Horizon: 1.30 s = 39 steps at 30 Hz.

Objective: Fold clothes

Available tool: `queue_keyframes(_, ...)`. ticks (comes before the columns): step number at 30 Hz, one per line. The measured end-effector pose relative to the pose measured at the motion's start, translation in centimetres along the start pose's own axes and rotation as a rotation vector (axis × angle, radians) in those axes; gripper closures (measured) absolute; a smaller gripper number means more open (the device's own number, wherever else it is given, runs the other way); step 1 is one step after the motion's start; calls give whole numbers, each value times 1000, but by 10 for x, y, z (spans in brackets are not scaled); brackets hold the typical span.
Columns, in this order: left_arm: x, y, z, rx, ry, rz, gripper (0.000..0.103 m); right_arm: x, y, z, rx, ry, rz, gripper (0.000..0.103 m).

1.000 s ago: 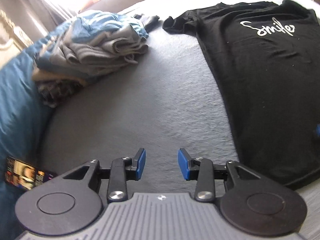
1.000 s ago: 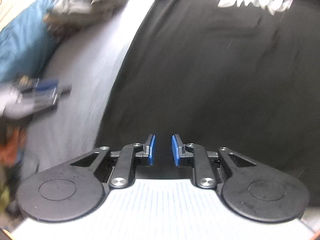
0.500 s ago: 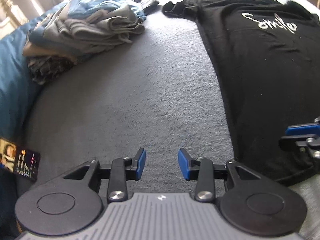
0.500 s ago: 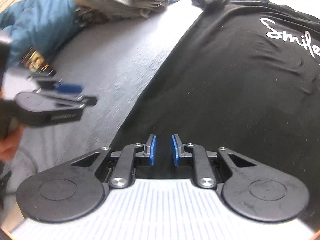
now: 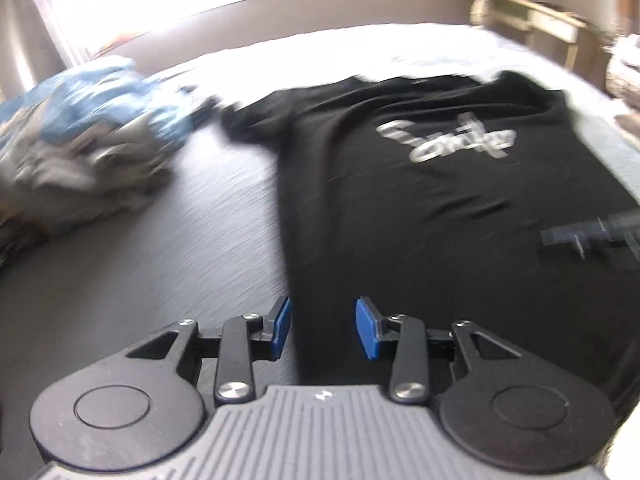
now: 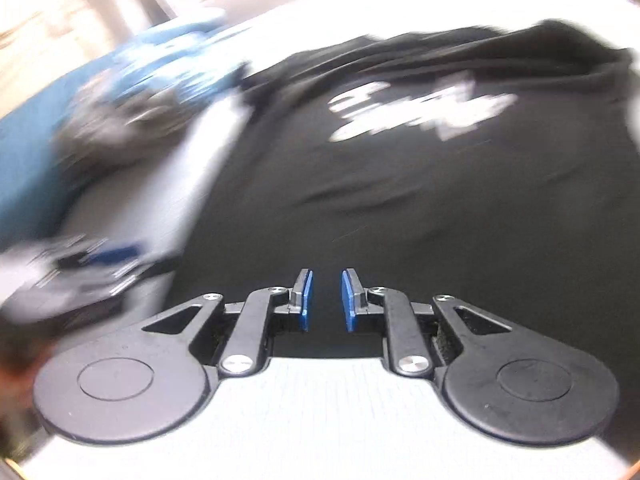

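Grey bedspread (image 5: 160,264) under black T-shirt (image 5: 440,220); left tongs (image 5: 323,330) part-open, right tongs (image 6: 327,300) narrowly apart, both empty.

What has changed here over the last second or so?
Both grippers have swung over towards the black T-shirt: the left gripper, earlier above bare grey bedcover, now sits at the shirt's side edge, and the right gripper hangs over its middle. Neither holds anything. The shirt stays spread flat and the pile of clothes is untouched.
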<state>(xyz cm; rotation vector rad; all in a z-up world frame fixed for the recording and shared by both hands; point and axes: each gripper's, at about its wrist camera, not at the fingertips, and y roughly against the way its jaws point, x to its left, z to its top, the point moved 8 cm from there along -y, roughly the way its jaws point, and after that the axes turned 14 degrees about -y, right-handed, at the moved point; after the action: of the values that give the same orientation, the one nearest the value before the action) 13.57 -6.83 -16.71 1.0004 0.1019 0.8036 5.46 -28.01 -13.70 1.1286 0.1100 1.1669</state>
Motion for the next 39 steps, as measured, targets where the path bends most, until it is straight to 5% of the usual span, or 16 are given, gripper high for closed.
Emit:
queue_keyframes(5,-51,-25,42,-63,-99,-106,65,-77,-16,57,-98,-29,-86,88)
queue_keyframes(13,-120,-65,86,-151,-143,-309,65,-134,-23,61,-186,-40,-104,88)
queue_keyframes(19,-104,-93,81,-137,-114,-252,67,-161,-29,59,-212,28,-69,91)
queue_keyframes(27,19,-94,60,-106,187,-63,73,-241,16,81,-321,-65,-171,89)
queue_keyframes(30,47,-88,58,-119,262,-41,71,-223,25,88,-363,-53,-123,90)
queue_keyframes(36,-47,-94,101,-161,91,-277,66,-117,-31,74,-263,130,105,90)
queue_keyframes(39,-54,-118,104,-142,107,-251,70,-81,-65,68,-200,193,175,90)
